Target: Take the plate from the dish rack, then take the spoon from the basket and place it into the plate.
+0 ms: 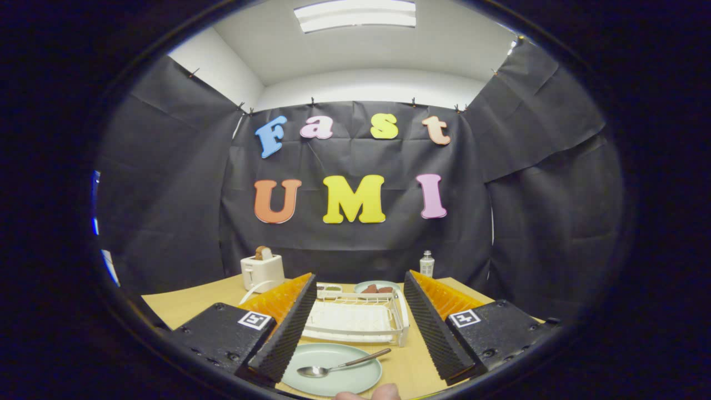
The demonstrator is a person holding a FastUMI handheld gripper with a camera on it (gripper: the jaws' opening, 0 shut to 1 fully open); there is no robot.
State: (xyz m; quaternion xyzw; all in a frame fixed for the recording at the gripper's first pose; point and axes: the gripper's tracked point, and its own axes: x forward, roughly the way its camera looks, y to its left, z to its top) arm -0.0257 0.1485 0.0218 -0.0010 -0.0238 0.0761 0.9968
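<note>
1. Table (pixel 183 308): light wood top. It carries every item listed below, and your tool hangs over its near edge.

2. Your gripper (pixel 361 319): two black ribbed fingers (pixel 289 328) with orange backing, spread wide apart. Nothing sits between the pads and nothing is held. The left finger's tip overlaps the plate's left rim in view; whether it touches, you cannot tell. A fingertip of your hand (pixel 369 393) shows at the near edge, just in front of the plate.

3. Dish rack (pixel 355 322): white, flat tray with a wire rail along its right and far sides. It stands between your fingers and just beyond the plate.

4. Plate (pixel 339 383): pale green, round, lying flat on the table on the near side of the rack, between your fingers and slightly left of centre.

5. Toaster (pixel 262 271): white, at the far left of the table, with a brown slice standing up out of its slot.

6. Bowl (pixel 377 287): pale green, beyond the rack, holding brownish pieces too small to identify.

7. Spoon (pixel 341 366): metal, lying in the plate. Its bowl rests toward the left and its handle runs up to the right, over the plate's far right rim.

8. Bottle (pixel 426 263): small, white, upright at the far right of the table near the cloth wall.
</note>
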